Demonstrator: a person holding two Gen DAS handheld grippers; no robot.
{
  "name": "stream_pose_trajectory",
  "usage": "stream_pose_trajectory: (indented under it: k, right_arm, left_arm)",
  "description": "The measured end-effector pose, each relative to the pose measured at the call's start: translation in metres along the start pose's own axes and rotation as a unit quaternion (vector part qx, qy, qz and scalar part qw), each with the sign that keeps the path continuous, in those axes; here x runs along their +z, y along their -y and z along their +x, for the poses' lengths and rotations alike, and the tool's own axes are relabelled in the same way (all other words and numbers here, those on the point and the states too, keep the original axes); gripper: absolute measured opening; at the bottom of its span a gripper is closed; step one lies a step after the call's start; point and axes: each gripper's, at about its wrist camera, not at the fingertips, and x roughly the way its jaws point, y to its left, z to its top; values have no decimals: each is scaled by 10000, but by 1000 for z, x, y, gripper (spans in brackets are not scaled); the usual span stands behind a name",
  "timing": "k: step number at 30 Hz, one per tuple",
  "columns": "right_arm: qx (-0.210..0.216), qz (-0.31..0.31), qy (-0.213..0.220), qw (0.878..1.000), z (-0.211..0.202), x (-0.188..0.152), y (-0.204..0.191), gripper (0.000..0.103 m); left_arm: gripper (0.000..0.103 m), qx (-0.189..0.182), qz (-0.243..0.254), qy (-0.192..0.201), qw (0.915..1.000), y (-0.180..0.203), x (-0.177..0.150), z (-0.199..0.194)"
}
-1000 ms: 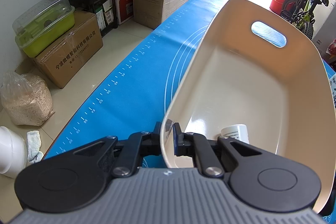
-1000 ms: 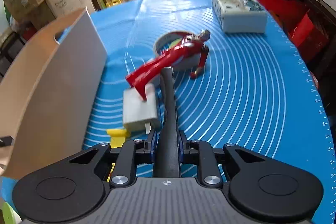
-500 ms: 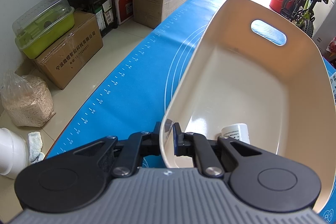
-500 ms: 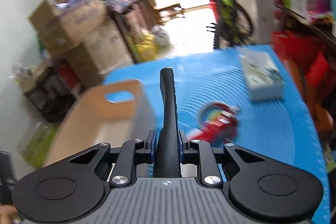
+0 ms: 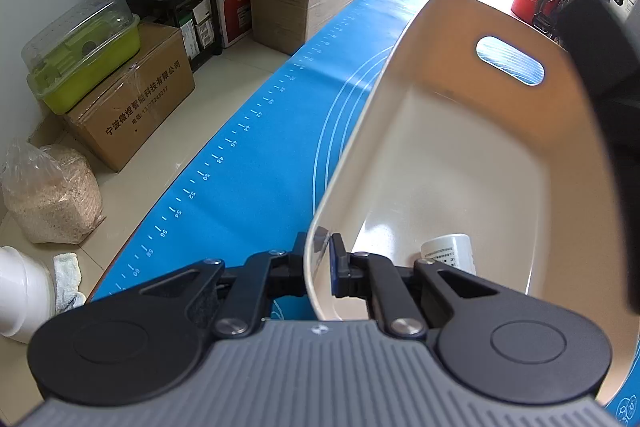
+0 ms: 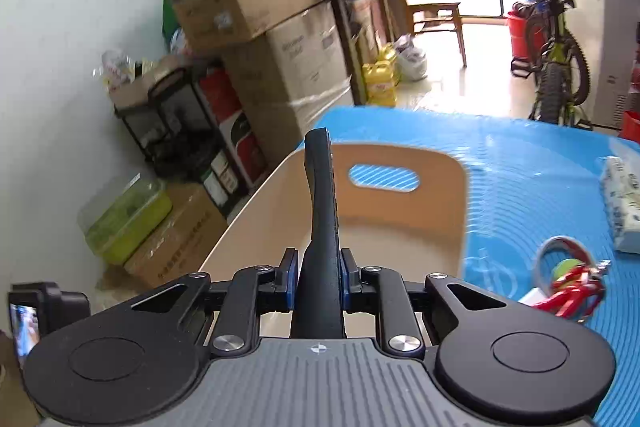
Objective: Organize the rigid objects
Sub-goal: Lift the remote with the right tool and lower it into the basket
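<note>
Jaws of the left gripper (image 5: 320, 259) clamp the near rim of the beige basket (image 5: 460, 155) on the tabletop; one white labelled bottle (image 5: 450, 253) lies inside, its print unreadable. Only the right view shows the right gripper (image 6: 316, 279) clamping one black remote (image 6: 322, 211) above the basket.

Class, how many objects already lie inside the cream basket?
1: a white bottle lies at the basket's near end, beside the left hand-held gripper. Others may hide behind the gripper.
</note>
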Motion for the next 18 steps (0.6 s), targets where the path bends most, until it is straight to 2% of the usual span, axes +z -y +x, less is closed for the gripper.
stream_pose_trajectory:
  k: [5,10,13,15,17,18]
  right_arm:
    - [-199,-465,-558,9972,33,-17,-19,30]
    - [-458,-399,-1030,9928,51,-32,-12,29]
    - [-490,-490,-1152,9909,54,-37,-11,29]
    - [-399,-415,-1074,9925,50,-35,-9,41]
    - [-219,-337,-901,9951,40,-33,-8,59]
    - [-143,-341,-791,9962,32,-31,-8,62]
  left_arm:
    - [11,-38,-19,-6,10000,-1,-1,0]
    - [11,-44,-4,-9,10000,-1,-1,1]
    - [11,-69,-22,-20,10000,-1,0,1]
    - [11,-67,-20,-21,10000,-1,0,2]
    - [11,-66,-16,-18,10000,-1,1,2]
    - [11,-64,-19,-17,10000,-1,1,2]
